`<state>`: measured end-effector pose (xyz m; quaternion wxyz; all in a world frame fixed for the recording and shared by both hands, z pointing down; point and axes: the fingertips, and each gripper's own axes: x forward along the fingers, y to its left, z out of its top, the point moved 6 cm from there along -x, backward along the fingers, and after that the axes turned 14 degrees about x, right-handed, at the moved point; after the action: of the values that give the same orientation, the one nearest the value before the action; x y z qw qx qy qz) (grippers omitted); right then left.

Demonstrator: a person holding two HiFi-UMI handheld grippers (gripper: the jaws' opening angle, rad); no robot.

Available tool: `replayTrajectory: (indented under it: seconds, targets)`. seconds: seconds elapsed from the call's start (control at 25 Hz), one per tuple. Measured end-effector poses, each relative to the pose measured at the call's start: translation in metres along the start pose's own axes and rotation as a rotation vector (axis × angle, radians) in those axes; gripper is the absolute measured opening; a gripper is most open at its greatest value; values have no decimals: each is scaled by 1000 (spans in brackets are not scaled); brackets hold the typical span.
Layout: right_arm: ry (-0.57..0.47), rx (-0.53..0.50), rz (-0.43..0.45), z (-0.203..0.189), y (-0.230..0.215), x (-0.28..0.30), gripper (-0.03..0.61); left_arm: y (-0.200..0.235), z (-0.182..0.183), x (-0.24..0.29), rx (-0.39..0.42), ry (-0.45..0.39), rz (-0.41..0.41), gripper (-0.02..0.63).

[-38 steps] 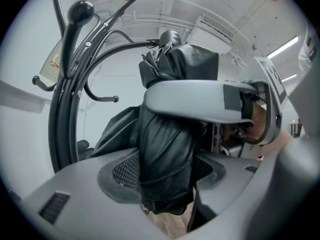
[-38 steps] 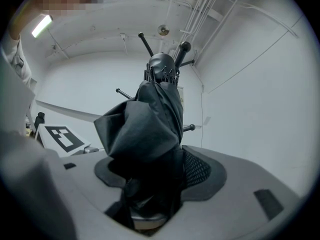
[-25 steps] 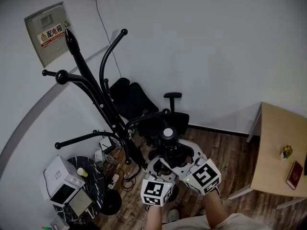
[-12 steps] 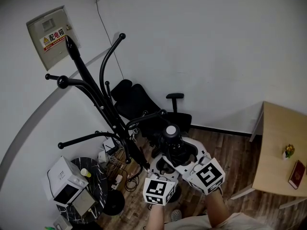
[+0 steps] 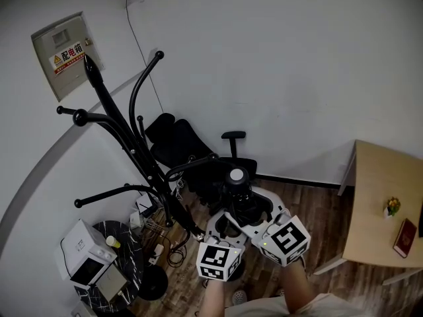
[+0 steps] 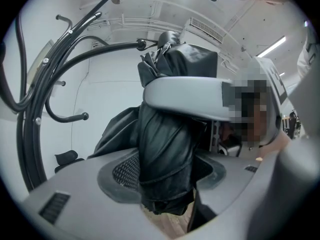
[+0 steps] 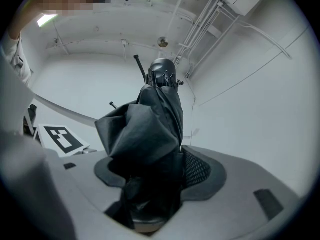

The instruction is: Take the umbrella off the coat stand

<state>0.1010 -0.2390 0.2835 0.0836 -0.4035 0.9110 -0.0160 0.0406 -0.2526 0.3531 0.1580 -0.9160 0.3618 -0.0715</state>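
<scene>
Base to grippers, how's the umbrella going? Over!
Left gripper and right gripper both clamped on the folded black fabric umbrella. Umbrella upright. Black metal coat stand: hook arm close by umbrella top, contact unclear.

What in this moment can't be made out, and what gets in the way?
Umbrella lower end: head view, covered by the left tool and right tool; both gripper views, sunk between the jaws.
Umbrella tip against coat stand arm: head view, too small to tell touching or apart.
Desk: head view, cut off by right edge.
</scene>
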Motion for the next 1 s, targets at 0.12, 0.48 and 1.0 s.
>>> replayTrajectory:
  seconds: [0.12,0.48,1.0]
  targets:
    - [-8,12,-20,-1,-6,-5,290,-5,0,6,-6,3,-23,267]
    - [-3,49,-41,-7,-21,-18,288,-19,-3,18,0,24,-48,267]
    - [71,60,-55,-35,-36,-37,288,-49,-29,30,-81,44,-59,267]
